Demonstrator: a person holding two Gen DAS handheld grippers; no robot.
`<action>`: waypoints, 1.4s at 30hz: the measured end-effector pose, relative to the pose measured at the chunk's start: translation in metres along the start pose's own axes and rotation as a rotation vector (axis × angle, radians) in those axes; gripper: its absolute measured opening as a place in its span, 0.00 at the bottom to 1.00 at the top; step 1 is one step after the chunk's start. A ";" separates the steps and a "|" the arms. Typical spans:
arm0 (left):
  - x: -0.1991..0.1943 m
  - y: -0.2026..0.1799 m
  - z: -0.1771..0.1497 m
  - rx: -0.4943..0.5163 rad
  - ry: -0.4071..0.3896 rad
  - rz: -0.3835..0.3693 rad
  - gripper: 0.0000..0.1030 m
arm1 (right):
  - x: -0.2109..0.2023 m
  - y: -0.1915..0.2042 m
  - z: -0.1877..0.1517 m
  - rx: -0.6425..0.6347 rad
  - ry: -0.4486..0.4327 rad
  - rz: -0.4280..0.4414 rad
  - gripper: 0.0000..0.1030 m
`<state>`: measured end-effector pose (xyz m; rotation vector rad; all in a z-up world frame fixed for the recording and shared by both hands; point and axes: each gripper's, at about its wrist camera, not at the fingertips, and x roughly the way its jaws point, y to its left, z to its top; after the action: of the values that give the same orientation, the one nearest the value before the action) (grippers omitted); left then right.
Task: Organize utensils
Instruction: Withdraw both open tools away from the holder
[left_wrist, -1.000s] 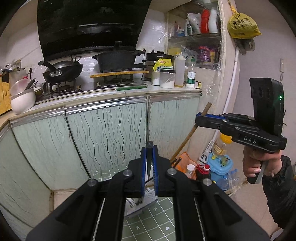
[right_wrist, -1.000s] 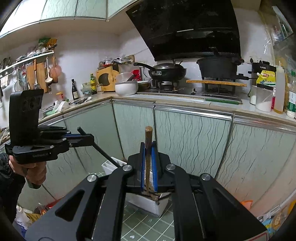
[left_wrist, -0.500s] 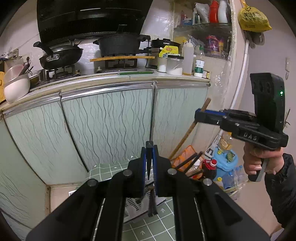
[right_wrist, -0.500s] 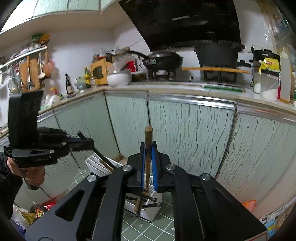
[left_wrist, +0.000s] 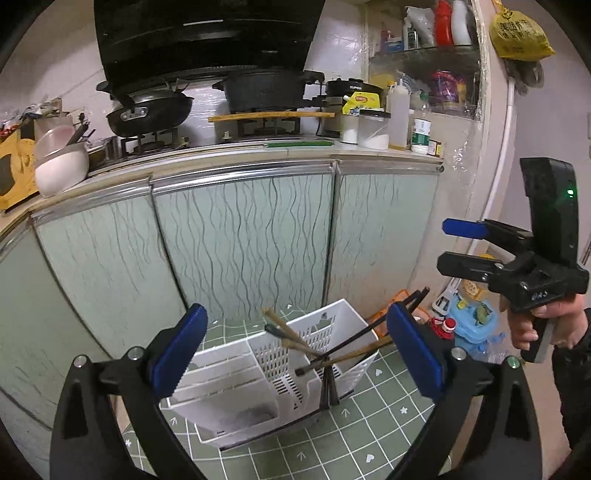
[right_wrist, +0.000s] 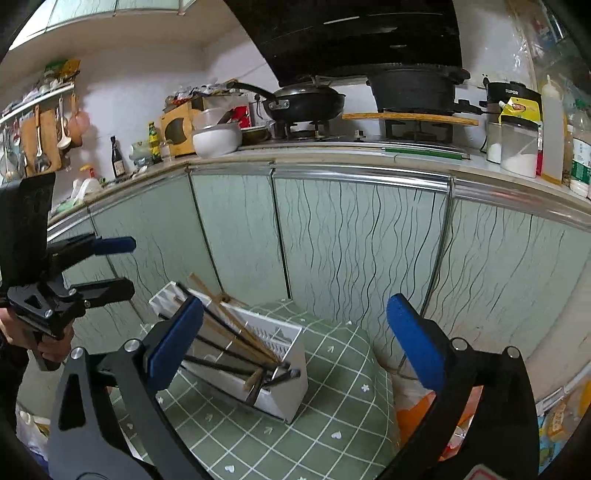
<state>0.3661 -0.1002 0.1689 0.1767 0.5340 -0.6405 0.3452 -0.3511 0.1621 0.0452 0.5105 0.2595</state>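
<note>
A white slotted utensil caddy (left_wrist: 258, 373) (right_wrist: 291, 384) stands on a green checked cloth (left_wrist: 369, 424) (right_wrist: 332, 406). Wooden chopsticks (left_wrist: 291, 332) and black chopsticks (left_wrist: 369, 328) lean crossed in its right-hand compartments; in the right wrist view the same chopsticks (right_wrist: 236, 332) slant down into the caddy. My left gripper (left_wrist: 295, 314) (right_wrist: 129, 266) hangs above the caddy, its jaws opening wide with nothing gripped. My right gripper (right_wrist: 295, 306) (left_wrist: 448, 245) is beside it, its jaws also opening and holding nothing. A hand holds each gripper.
Pale green cabinet doors (left_wrist: 243, 251) rise just behind the caddy. The counter above carries a wok (left_wrist: 147, 110), a black pot (left_wrist: 266, 92) and a white bowl (left_wrist: 61, 170). Bottles and a blue container (left_wrist: 469, 321) crowd the floor at the right.
Both grippers were shut, the left on a dark utensil and the right on a wooden-handled one. Both have sunk toward the caddy and opened; the utensils now lie in it.
</note>
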 end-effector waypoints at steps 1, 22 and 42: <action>-0.002 -0.002 -0.002 0.002 0.000 0.005 0.95 | -0.003 0.003 -0.002 -0.006 0.003 -0.002 0.93; -0.088 -0.042 -0.077 -0.014 -0.063 0.142 0.96 | -0.071 0.060 -0.078 -0.040 0.027 -0.067 0.93; -0.125 -0.058 -0.176 -0.103 -0.045 0.273 0.96 | -0.107 0.104 -0.169 -0.045 0.033 -0.178 0.93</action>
<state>0.1723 -0.0253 0.0850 0.1345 0.4880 -0.3499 0.1479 -0.2816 0.0771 -0.0480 0.5384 0.0978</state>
